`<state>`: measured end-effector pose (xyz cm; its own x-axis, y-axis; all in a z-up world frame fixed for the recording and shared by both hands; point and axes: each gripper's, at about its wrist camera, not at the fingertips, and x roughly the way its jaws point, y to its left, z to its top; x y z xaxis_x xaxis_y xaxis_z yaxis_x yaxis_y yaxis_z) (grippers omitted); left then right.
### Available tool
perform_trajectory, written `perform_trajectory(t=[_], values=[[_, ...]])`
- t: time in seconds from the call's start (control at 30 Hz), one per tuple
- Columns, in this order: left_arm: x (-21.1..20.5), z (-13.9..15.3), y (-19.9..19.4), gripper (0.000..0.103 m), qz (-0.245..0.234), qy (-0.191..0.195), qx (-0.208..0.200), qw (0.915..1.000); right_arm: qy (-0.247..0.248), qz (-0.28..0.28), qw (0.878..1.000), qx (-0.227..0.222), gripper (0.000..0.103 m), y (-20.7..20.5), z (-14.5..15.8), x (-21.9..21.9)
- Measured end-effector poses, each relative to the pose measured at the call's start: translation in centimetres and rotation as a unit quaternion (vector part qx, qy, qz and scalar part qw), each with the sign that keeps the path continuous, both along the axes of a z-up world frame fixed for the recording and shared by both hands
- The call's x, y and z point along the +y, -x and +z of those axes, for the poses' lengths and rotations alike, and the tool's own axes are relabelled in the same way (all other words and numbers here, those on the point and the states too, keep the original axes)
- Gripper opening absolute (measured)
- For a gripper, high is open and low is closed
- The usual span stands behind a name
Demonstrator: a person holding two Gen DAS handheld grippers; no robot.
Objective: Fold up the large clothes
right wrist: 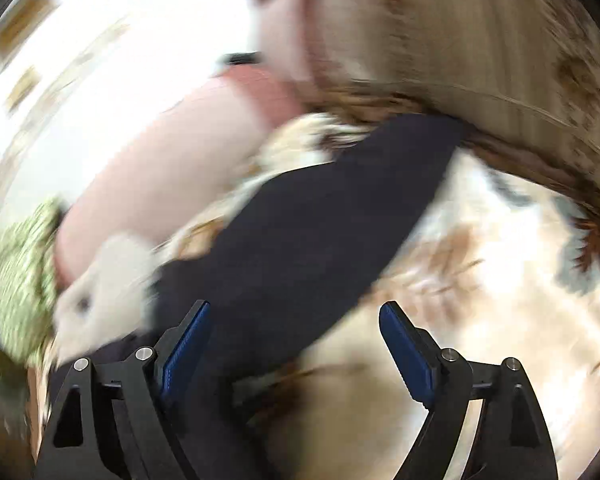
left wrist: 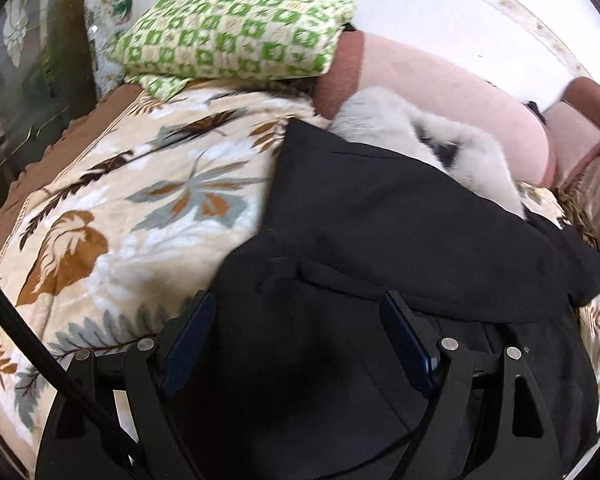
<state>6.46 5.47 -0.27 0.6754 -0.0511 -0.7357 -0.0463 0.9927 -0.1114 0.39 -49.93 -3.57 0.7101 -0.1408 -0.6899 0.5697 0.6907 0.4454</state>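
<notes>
Black garment (left wrist: 380, 220): spread on floral blanket (left wrist: 120, 200) for folding, fur trim toward pink cushion. Left gripper (left wrist: 298, 334) & right gripper (right wrist: 296, 340): jaws wide, nothing held.

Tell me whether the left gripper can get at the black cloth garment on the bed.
Probably yes: the left gripper hangs open right above the black cloth garment, with nothing between them.

A black garment (left wrist: 380, 240) is seen spread across the lower right of the frame on a floral blanket (left wrist: 140, 200). The left gripper (left wrist: 300, 312) is held wide apart over it. A green-checked cloth (left wrist: 236, 28) is seen at upper centre.
</notes>
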Motion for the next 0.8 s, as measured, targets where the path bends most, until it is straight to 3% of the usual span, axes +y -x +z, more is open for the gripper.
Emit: perform_trajectory(t=[0.03, 0.07, 0.17, 0.27, 0.4, 0.57, 0.6, 0.67, 0.8], values=[[-0.3, -0.2, 0.1, 0.083, -0.005, -0.004, -0.004, 1.0000, -0.025, -0.017, 1.000, 0.000, 0.068, 0.4, -0.8, -2.2], [-0.7, -0.4, 0.0, 0.083, -0.010, -0.009, -0.007, 0.9999, -0.061, -0.041, 0.997, -0.011, 0.061, 0.8, -2.0, -4.6], [-1.4, -1.5, -0.4, 0.083, -0.019, -0.025, -0.004, 0.9995, -0.140, -0.083, 0.985, -0.056, 0.057, 2.1, -5.0, -10.0], [-1.9, -2.8, -1.0, 0.083, -0.023, -0.036, 0.009, 0.9991, -0.152, -0.082, 0.982, -0.075, 0.051, 0.6, -6.5, -12.7], [-2.4, -5.1, -2.2, 0.083, -0.031, -0.049, 0.044, 0.9974, -0.145, -0.079, 0.984, -0.073, 0.050, -2.5, -7.5, -14.8], [-2.6, -5.8, -2.4, 0.086, -0.034, -0.053, 0.048, 0.9969, -0.148, -0.099, 0.982, -0.066, 0.048, -5.1, -8.7, -17.7], [-2.7, -5.9, -2.5, 0.087, -0.035, -0.055, 0.050, 0.9966, -0.148, -0.107, 0.981, -0.064, 0.041, -5.4, -8.6, -17.9], [-2.8, -6.0, -2.6, 0.087, -0.035, -0.059, 0.053, 0.9962, -0.135, -0.106, 0.984, -0.047, 0.017, -5.9, -7.5, -17.8], [-2.7, -5.8, -2.5, 0.087, -0.036, -0.057, 0.057, 0.9961, -0.053, -0.077, 0.995, -0.033, 0.011, -6.5, -1.5, -14.8]])
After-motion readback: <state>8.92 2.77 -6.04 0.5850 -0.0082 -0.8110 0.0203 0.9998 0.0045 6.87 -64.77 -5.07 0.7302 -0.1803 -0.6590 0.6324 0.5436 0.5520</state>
